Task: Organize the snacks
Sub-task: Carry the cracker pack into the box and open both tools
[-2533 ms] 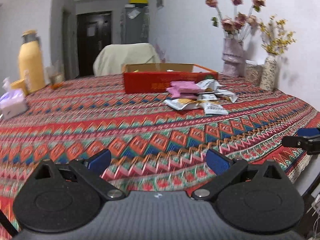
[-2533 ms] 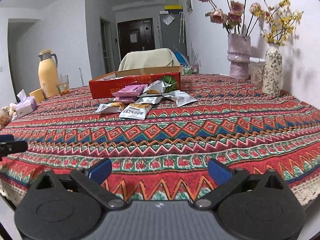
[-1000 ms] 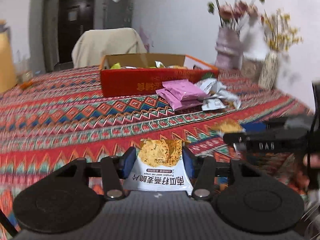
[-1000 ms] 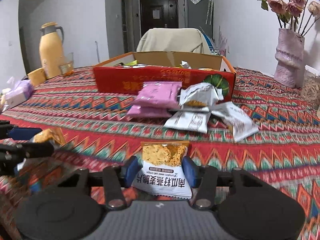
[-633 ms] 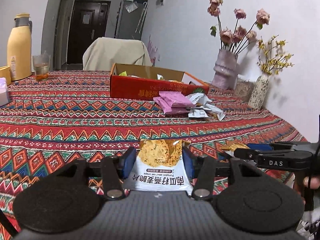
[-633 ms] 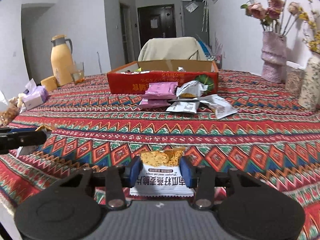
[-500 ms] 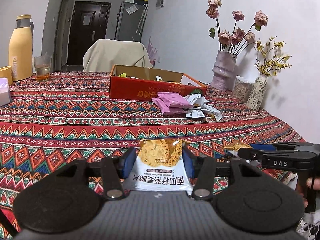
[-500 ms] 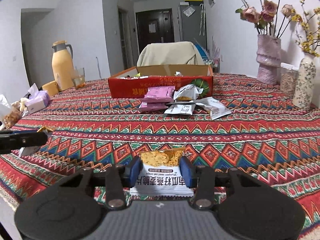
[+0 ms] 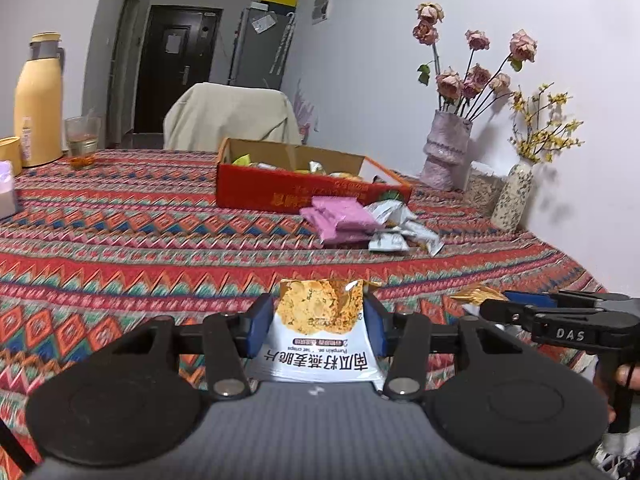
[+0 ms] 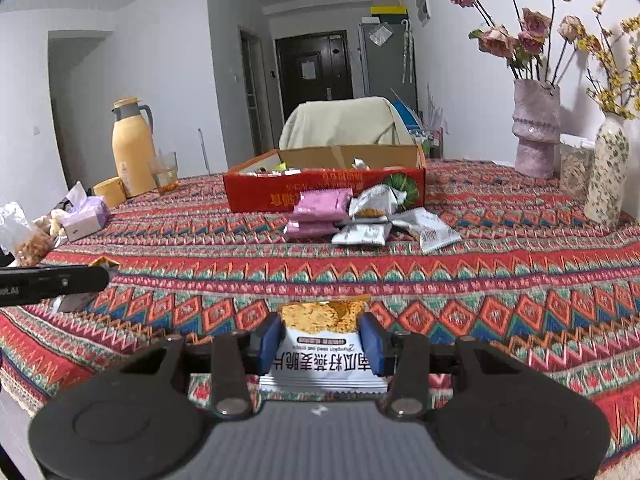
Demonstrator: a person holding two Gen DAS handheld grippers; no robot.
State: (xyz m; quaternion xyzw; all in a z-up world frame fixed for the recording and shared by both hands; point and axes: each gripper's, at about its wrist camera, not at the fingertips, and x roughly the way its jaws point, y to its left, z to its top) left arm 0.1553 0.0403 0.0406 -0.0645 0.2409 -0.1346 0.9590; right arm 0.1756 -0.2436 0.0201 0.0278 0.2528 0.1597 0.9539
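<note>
Two grippers, the left gripper (image 9: pixel 318 326) and right gripper (image 10: pixel 322 340), are each squeezing a snack packet (image 9: pixel 320 340), and the red box (image 10: pixel 324 188) is sitting straight ahead across the table (image 10: pixel 520 280).

Snack packets (image 10: pixel 360 216) before box (image 10: pixel 324 188)

My two views are evenly lit by soft, cool indoor light, with no glare. The tall pinkish ceramic vase of dried roses (image 9: pixel 446 152) throws a faint shadow on the white wall behind it. Fisheye bending curves the red zigzag-patterned tablecloth (image 10: pixel 500 280) and darkens the corners. Beyond that vase, the dark door is dim and soft.
</note>
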